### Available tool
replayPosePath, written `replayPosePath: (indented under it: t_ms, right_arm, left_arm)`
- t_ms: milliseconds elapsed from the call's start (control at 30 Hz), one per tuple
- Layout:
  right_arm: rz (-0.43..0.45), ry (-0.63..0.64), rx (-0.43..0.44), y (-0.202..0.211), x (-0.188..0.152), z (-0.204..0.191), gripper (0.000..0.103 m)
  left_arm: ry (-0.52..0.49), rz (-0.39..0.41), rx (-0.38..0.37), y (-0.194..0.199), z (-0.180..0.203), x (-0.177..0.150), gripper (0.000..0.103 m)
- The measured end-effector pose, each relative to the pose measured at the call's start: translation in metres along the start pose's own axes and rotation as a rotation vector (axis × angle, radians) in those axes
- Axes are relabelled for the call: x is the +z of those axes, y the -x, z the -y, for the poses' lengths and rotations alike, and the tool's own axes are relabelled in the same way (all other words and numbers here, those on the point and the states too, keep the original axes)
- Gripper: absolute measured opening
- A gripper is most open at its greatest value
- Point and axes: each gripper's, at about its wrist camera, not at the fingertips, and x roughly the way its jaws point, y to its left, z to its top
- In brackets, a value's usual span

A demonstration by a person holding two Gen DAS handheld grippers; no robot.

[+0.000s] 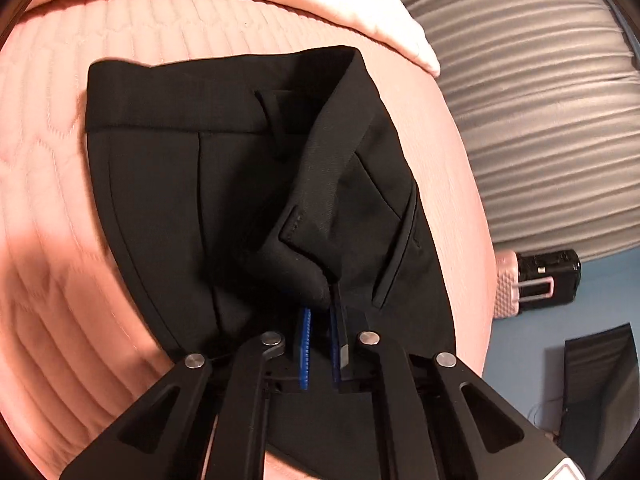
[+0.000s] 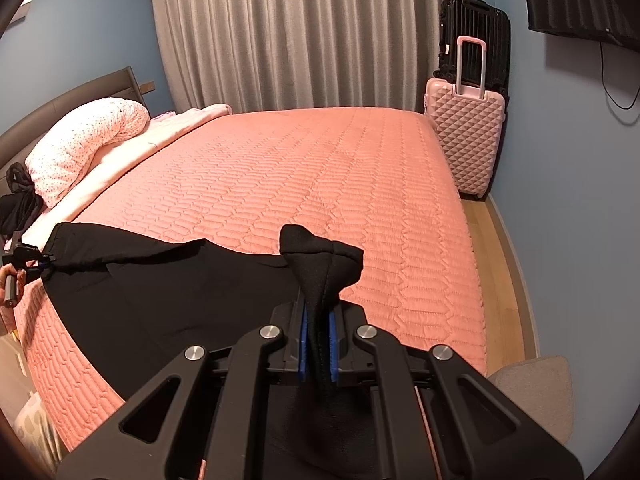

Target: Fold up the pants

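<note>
Black pants [image 1: 180, 200] lie on the pink quilted bed [image 1: 48, 160], waistband at the far end, with one waistband corner folded over toward the camera. My left gripper [image 1: 320, 312] is shut on that folded corner, and the cloth drapes over its blue pads. In the right wrist view the pants [image 2: 160, 292] stretch across the bed's near left part. My right gripper [image 2: 318, 320] is shut on a bunched piece of the black fabric that sticks up between its pads. At the far left the left gripper [image 2: 40, 260] holds the other end, with a hand [image 2: 12, 280] behind it.
A speckled pillow [image 2: 80, 140] and a pale blanket [image 2: 160, 136] lie at the bed's head. A pink suitcase [image 2: 464, 140] and a black one [image 2: 474, 36] stand by the grey curtain [image 2: 300, 32]. A grey stool [image 2: 536, 392] sits near the bed's right corner.
</note>
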Motion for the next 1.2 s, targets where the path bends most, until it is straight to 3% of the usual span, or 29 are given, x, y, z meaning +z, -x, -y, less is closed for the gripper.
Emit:
replayPosePath:
  t_ms: [167, 367, 467, 500, 533, 600, 667, 733, 867, 933, 1067, 1133, 1200]
  right_arm:
    - [-0.009, 0.003, -0.009, -0.001, 0.001, -0.002, 0.007]
    - [0.022, 0.060, -0.018, 0.009, 0.008, -0.011, 0.007]
    - [0.007, 0.131, -0.063, 0.002, -0.002, -0.014, 0.009]
    - [-0.001, 0.139, -0.090, -0.001, -0.008, -0.012, 0.020]
    - [-0.009, 0.142, -0.131, -0.004, -0.016, -0.010, 0.045]
    - [-0.005, 0.097, -0.227, -0.003, -0.034, -0.001, 0.069]
    - [-0.011, 0.020, -0.297, 0.009, -0.048, 0.013, 0.074]
    - [-0.018, -0.099, -0.328, 0.027, -0.057, 0.025, 0.074]
    - [0.019, -0.325, -0.162, 0.063, -0.073, 0.006, 0.075]
    - [-0.024, -0.389, -0.087, 0.053, -0.081, -0.004, 0.077]
    - [-0.178, -0.484, -0.133, 0.009, -0.106, -0.002, 0.077]
    - [-0.218, -0.622, -0.071, -0.006, -0.123, 0.006, 0.076]
    - [-0.191, -0.688, -0.020, -0.011, -0.130, 0.008, 0.073]
  left_arm:
    - [-0.158, 0.043, 0.013, 0.028, 0.033, 0.007, 0.004]
    - [-0.183, 0.028, -0.059, 0.087, 0.037, 0.014, 0.004]
    - [-0.174, 0.022, -0.011, 0.100, 0.020, 0.019, 0.004]
    - [-0.175, 0.004, 0.031, 0.096, 0.008, 0.021, 0.004]
    - [-0.163, -0.019, 0.052, 0.086, -0.001, 0.022, 0.004]
    - [-0.084, -0.045, 0.091, 0.068, -0.033, 0.023, 0.004]
    - [-0.023, -0.054, 0.075, 0.055, -0.055, 0.020, 0.004]
    - [-0.055, -0.030, 0.076, 0.051, -0.053, 0.016, 0.004]
    - [-0.149, -0.008, 0.102, 0.049, -0.040, 0.015, 0.005]
    - [-0.164, -0.013, 0.121, 0.046, -0.038, 0.015, 0.005]
    - [-0.167, -0.012, 0.142, 0.052, -0.047, 0.013, 0.008]
    - [-0.159, -0.014, 0.142, 0.052, -0.046, 0.014, 0.008]
    - [-0.171, -0.022, 0.156, 0.053, -0.048, 0.015, 0.008]
